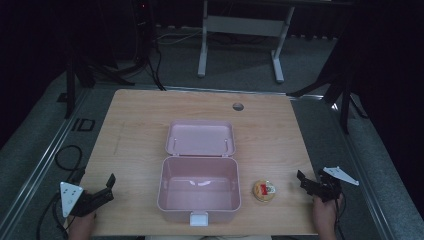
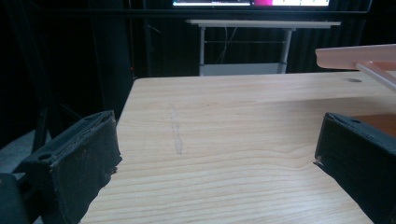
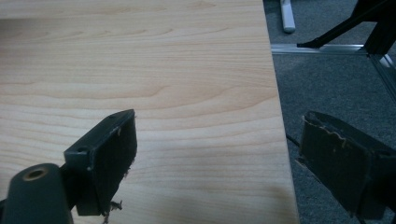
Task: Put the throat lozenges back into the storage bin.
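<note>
Fingers [image 3: 107, 158] apart, well off puck [image 1: 263, 190].

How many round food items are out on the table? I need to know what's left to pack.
1: a small round packaged snack lies on the table, right of the open pink box, whose visible inside looks empty.

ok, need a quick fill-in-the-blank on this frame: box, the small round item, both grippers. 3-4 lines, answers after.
1. The pink box sits with its lid ____.
2. Inside, the box is ____.
3. The small round container lies on the table nearer the ____ gripper.
4. The left gripper and right gripper both have their jaws ____.

Missing words: open; empty; right; open
</note>
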{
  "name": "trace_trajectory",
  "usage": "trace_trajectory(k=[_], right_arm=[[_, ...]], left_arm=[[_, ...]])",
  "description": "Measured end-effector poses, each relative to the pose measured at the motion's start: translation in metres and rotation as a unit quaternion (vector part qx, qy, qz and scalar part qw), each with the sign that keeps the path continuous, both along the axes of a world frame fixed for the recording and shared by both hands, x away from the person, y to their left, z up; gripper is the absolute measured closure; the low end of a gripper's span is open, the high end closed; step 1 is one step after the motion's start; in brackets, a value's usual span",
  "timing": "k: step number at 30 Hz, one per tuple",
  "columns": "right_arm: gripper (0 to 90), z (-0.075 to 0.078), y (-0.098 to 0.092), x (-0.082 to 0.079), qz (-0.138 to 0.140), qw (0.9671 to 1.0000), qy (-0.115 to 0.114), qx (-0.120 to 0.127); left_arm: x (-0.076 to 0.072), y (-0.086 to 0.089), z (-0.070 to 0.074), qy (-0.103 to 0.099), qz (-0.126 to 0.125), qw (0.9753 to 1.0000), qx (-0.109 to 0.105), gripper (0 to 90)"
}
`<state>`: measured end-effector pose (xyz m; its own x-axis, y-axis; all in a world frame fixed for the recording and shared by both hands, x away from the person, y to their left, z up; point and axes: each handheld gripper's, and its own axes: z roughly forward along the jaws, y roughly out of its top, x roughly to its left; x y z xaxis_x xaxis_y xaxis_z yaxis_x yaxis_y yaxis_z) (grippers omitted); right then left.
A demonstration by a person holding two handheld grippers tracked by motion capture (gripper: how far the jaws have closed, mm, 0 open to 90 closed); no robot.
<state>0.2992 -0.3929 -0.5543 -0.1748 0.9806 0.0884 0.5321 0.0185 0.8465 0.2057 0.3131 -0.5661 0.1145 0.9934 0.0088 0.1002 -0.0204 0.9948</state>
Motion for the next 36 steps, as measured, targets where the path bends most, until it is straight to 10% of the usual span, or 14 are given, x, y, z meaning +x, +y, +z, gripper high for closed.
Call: trace_trajectory(k=[13, 23, 31, 36], right_arm=[[11.7, 0.004, 0.0, 0.003, 0.053, 0.9976, 0.043, -0.016], [11.9, 0.016, 0.009, 0.001, 0.183, 0.9728, 0.11, -0.09], [13.7, 0.032, 0.017, 0.003, 0.272, 0.9298, 0.196, -0.152], [13.3, 0.039, 0.027, 0.004, 0.327, 0.8907, 0.253, -0.19]], left_arm=[[0.0, 0.001, 0.0, -0.004, 0.005, 1.0, -0.003, 0.3], [0.0, 0.002, 0.0, -0.004, 0.001, 1.0, -0.009, 0.3], [0.0, 0.003, 0.0, -0.005, -0.001, 0.9999, -0.012, 0.3], [0.0, 0.003, 0.0, -0.005, -0.002, 0.9999, -0.011, 0.3]])
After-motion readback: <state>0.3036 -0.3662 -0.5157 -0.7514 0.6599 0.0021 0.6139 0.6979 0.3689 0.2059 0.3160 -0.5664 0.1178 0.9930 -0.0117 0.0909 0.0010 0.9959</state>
